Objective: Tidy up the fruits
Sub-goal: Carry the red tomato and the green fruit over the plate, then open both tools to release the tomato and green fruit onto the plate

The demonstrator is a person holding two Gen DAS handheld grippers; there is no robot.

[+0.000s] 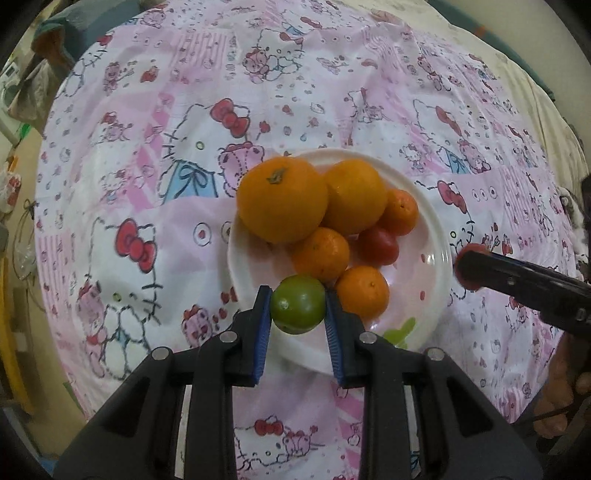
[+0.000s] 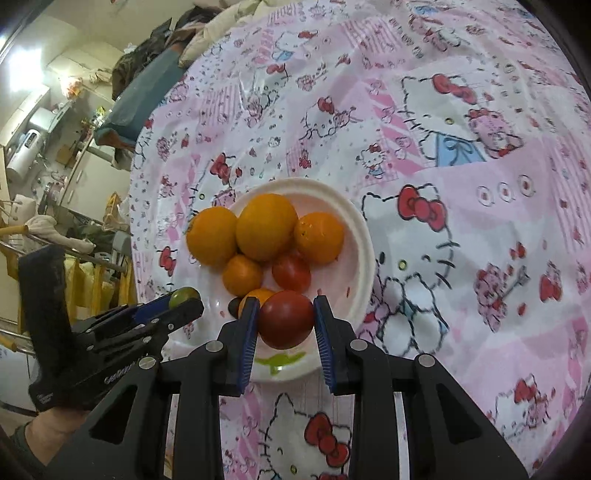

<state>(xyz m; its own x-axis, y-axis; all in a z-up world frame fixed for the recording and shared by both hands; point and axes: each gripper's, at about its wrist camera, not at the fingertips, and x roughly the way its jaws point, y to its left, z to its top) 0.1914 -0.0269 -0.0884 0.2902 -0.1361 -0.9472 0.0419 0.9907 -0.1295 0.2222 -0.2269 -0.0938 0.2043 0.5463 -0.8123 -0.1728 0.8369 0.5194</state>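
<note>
A white plate (image 1: pixel 424 236) on the Hello Kitty cloth holds several oranges (image 1: pixel 282 199) and a small red tomato (image 1: pixel 378 245). My left gripper (image 1: pixel 298 306) is shut on a green lime (image 1: pixel 297 304) over the plate's near rim. My right gripper (image 2: pixel 284 321) is shut on a red tomato (image 2: pixel 286 319) over the near side of the plate (image 2: pixel 360 236). The right gripper also shows in the left wrist view (image 1: pixel 467 267), at the plate's right edge. The left gripper with the lime (image 2: pixel 184 295) shows at the left of the right wrist view.
The pink patterned cloth (image 1: pixel 147 184) covers a round table. Bedding and clothes (image 2: pixel 207 33) lie beyond its far edge. A cluttered room with racks (image 2: pixel 55 229) is off to the left.
</note>
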